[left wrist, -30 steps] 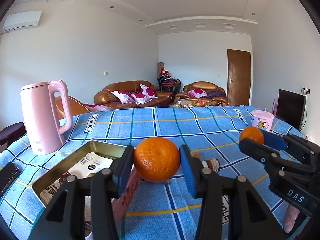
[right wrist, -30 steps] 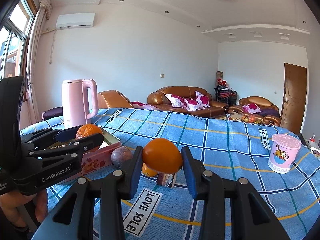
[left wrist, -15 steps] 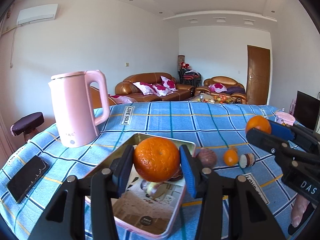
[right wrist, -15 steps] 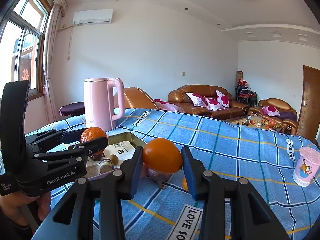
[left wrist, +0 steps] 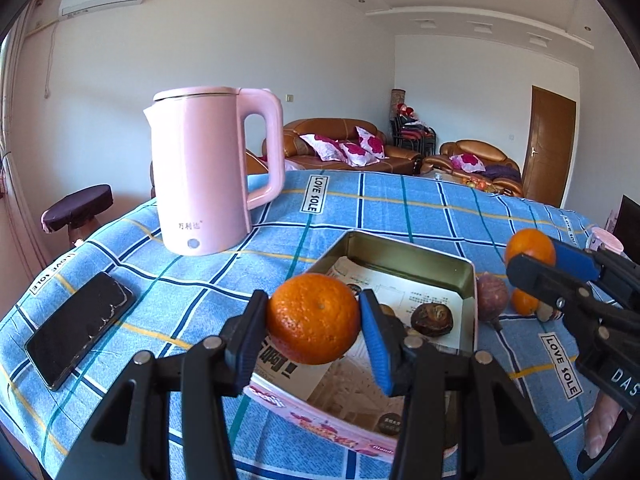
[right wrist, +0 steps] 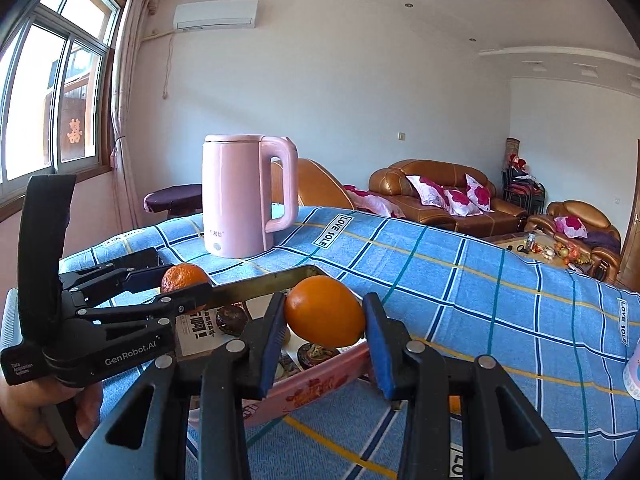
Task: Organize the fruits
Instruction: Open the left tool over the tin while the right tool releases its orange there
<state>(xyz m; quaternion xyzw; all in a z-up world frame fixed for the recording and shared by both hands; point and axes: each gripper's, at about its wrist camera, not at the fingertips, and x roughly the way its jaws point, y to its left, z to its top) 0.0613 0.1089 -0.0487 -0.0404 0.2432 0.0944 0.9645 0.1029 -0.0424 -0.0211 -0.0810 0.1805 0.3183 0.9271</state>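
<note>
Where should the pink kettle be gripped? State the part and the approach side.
Grip the handle of the pink kettle, on its vertical bar. The kettle stands upright, and its open loop sticks out on the side nearer the tin, so come in from that side with the jaws level across the bar.

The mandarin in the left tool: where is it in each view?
Left wrist view: mandarin sits low centre, clamped in the left tool.
Right wrist view: mandarin at left, mid-height.
Shared landmark: the pink kettle behind it.
</note>
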